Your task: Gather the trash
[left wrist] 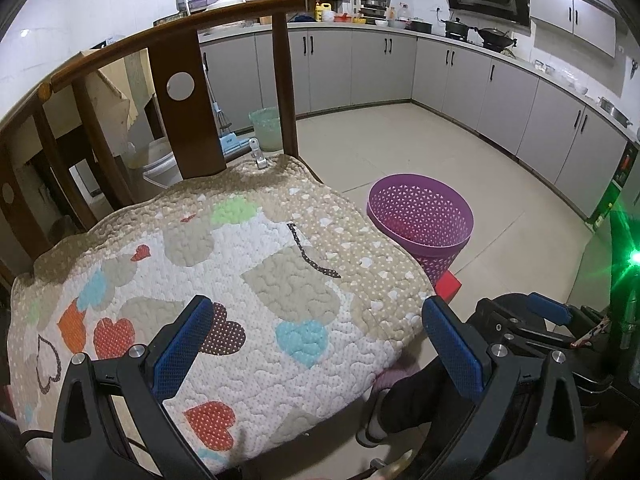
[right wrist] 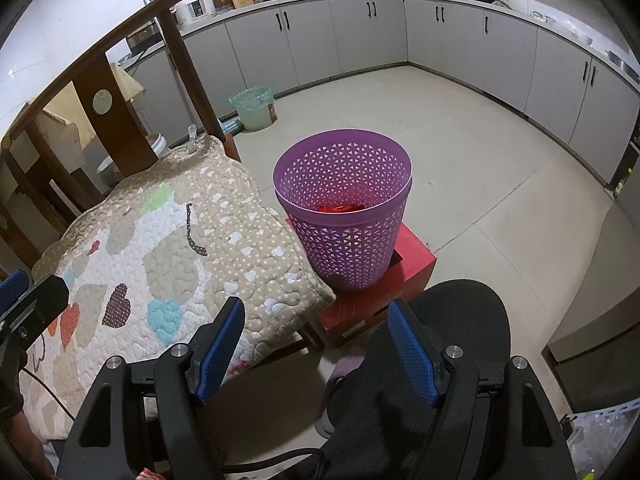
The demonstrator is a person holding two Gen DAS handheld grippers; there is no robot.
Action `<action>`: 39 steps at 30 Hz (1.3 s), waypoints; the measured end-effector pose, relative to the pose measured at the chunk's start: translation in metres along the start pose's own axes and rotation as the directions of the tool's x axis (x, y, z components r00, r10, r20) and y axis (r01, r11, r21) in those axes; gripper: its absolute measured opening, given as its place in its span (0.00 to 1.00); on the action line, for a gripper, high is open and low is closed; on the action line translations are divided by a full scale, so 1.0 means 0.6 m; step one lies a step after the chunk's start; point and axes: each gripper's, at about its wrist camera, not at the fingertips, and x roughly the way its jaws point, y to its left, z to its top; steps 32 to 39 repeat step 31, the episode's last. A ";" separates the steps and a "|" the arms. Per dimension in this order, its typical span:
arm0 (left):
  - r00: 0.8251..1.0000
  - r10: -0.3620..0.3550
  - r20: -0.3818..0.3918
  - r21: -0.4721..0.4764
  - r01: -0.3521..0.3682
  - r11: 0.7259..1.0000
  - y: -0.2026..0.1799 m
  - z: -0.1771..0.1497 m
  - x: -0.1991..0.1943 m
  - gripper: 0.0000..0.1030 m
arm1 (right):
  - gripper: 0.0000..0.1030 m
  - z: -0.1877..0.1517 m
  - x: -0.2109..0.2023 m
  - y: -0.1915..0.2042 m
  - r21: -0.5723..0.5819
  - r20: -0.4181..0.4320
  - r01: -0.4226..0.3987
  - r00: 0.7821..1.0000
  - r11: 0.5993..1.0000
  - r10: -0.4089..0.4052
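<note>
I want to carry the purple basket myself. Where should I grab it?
Grab the purple basket by its top rim, coming from above, one side of the rim wall between the fingers. It stands upright on the red box with its mouth open, and the wall is thin.

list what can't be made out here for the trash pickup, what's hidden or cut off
- Red trash in the purple basket: right wrist view shows only a sliver; the wall hides the rest. In the left wrist view the basket's inside shows none.
- Red box: left wrist view, mostly hidden by the quilted cushion and the basket.
- Floor under the chair: hidden by the cushion in both views.
</note>
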 end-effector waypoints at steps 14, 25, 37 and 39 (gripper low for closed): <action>1.000 -0.005 -0.030 -0.005 0.005 1.000 0.004 -0.004 0.010 1.00 | 0.76 -0.003 0.005 0.000 -0.001 -0.011 -0.002 1.000 1.000 0.002; 1.000 -0.011 -0.027 0.005 0.011 1.000 0.001 -0.004 0.009 1.00 | 0.76 -0.001 0.005 -0.001 0.003 -0.012 -0.001 1.000 1.000 0.001; 1.000 -0.014 -0.027 0.003 0.014 1.000 0.000 -0.004 0.008 1.00 | 0.76 -0.007 0.013 -0.002 0.006 -0.024 -0.003 1.000 1.000 0.003; 1.000 -0.014 -0.027 0.003 0.014 1.000 0.000 -0.004 0.008 1.00 | 0.76 -0.007 0.013 -0.002 0.006 -0.024 -0.003 1.000 1.000 0.003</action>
